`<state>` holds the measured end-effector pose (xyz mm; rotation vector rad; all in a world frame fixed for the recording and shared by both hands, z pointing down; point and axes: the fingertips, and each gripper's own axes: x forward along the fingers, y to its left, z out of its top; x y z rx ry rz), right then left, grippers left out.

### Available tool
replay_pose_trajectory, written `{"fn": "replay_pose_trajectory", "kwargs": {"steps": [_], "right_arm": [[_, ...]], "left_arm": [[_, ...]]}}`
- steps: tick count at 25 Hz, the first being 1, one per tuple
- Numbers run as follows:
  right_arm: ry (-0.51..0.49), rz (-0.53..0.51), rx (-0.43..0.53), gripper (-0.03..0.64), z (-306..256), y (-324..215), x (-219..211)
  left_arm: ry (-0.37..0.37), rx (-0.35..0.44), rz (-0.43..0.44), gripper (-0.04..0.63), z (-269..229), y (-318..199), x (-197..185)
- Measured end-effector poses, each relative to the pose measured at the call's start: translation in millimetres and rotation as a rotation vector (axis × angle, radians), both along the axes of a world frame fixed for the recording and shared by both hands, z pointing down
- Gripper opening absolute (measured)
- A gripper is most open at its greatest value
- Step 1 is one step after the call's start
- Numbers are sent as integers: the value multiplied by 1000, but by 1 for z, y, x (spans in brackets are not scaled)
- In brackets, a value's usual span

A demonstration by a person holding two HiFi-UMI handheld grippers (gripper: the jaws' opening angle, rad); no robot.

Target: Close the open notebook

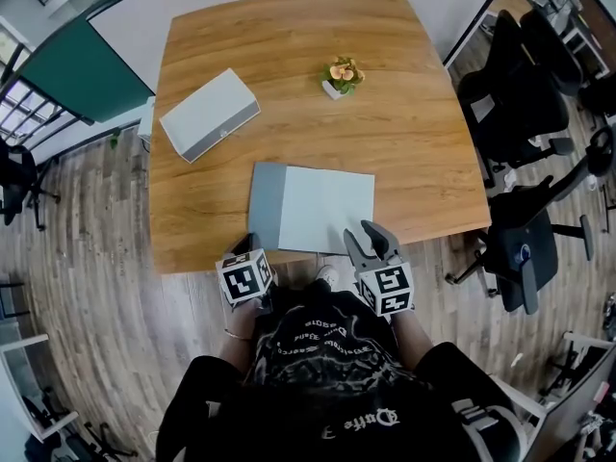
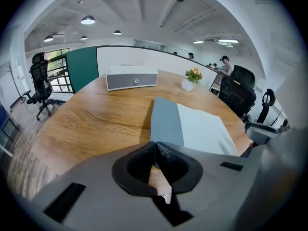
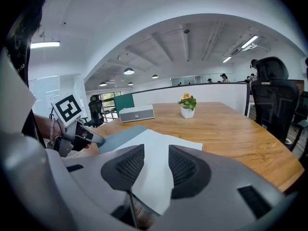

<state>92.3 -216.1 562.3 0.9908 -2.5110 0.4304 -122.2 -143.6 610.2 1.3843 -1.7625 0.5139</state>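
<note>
The open notebook [image 1: 325, 210] lies at the wooden table's [image 1: 308, 46] near edge, grey cover [image 1: 267, 204] to the left, white page to the right. My left gripper [image 1: 249, 245] sits at the cover's near left corner. In the left gripper view its jaws [image 2: 155, 146] are pressed together on the near edge of the grey cover [image 2: 166, 121]. My right gripper [image 1: 370, 236] hovers over the page's near right corner. Its jaws [image 3: 156, 160] stand apart, the white page [image 3: 159, 146] showing in the gap with nothing held. The left gripper [image 3: 98, 139] also shows in the right gripper view, at the cover's corner.
A grey and white box [image 1: 209, 114] rests at the table's far left, and a small potted flower [image 1: 342, 75] stands near the far middle. Black office chairs [image 1: 520, 94] crowd the right side. A white partition [image 1: 452, 8] runs behind the table.
</note>
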Motion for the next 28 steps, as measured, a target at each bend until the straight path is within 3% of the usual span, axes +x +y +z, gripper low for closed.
{"fn": "replay_pose_trajectory", "kwargs": {"steps": [11, 19, 28], "right_arm": [[5, 15, -11, 150, 6, 16, 16], [8, 76, 16, 149, 3, 18, 36], [8, 111, 44, 144, -3, 17, 59]], "left_arm": [[-38, 143, 43, 37, -52, -1, 24], [-55, 218, 152, 35, -81, -6, 51], [-37, 289, 212, 35, -98, -9, 79]]}}
